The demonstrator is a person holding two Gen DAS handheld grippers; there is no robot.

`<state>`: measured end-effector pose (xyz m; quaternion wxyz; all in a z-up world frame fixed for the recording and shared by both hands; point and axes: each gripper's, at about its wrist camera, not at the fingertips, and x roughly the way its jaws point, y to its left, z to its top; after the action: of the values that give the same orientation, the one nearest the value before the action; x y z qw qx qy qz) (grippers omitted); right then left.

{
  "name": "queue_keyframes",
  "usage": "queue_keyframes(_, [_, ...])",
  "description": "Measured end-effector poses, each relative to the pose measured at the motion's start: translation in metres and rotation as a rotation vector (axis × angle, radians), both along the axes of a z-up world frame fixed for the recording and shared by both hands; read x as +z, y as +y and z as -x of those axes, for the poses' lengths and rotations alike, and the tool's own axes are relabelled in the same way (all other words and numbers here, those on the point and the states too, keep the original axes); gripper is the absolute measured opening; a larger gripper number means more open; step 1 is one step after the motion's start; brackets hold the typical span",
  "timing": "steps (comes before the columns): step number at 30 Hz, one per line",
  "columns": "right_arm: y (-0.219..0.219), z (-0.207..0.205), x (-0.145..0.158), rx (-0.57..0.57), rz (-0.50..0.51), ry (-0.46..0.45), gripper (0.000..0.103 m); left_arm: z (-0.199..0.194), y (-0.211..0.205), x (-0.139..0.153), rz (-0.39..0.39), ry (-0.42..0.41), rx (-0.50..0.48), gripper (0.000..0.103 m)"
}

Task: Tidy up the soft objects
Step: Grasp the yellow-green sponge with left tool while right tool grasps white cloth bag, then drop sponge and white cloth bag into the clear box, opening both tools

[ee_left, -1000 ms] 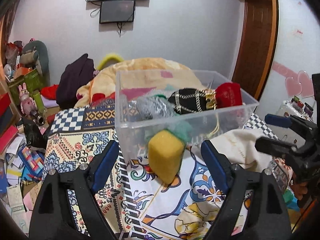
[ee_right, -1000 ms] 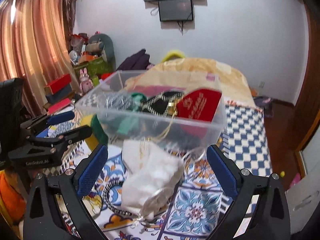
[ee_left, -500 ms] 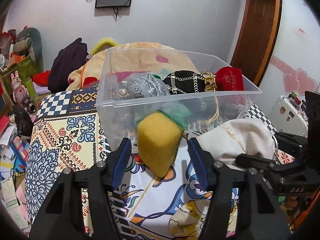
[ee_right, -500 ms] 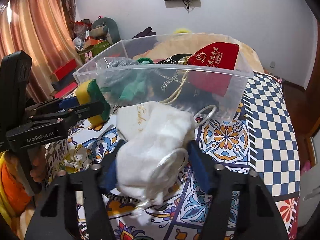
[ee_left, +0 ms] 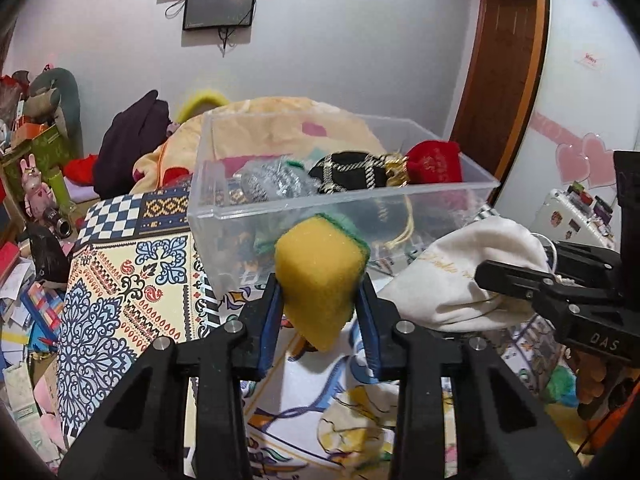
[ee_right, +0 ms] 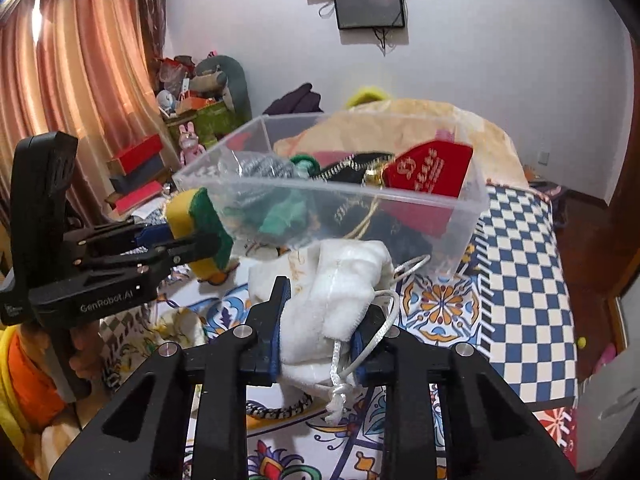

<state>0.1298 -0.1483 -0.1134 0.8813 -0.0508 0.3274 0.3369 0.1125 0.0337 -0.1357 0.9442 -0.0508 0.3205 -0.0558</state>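
Observation:
My left gripper point(ee_left: 320, 312) is shut on a yellow sponge with a green scouring side point(ee_left: 318, 276) and holds it off the bed, just in front of the clear plastic bin point(ee_left: 340, 210). The sponge also shows in the right wrist view point(ee_right: 200, 224). My right gripper point(ee_right: 320, 332) is shut on a white drawstring pouch point(ee_right: 332, 292), lifted near the bin's front wall point(ee_right: 460, 220). The pouch also shows in the left wrist view point(ee_left: 460, 276). The bin holds a red pouch point(ee_left: 434, 162), a black and gold pouch point(ee_left: 352, 172) and a silver item point(ee_left: 272, 184).
The bin stands on a bed with a patterned sheet point(ee_left: 120, 280). An orange blanket point(ee_left: 280, 120) and dark clothes point(ee_left: 132, 140) lie behind it. Clutter and boxes point(ee_right: 140, 168) fill the floor at the left. A beaded chain point(ee_right: 276, 410) lies under the pouch.
Both grippers moved in and closed, the left on the sponge and the right on the white pouch. Both items are now lifted off the sheet.

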Motion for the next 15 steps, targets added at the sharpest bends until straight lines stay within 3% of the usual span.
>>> queue_keyframes(15, [-0.003,0.001,0.059,-0.033,-0.078,-0.161,0.024,0.014,-0.003,0.062,0.005,-0.154,0.0,0.035])
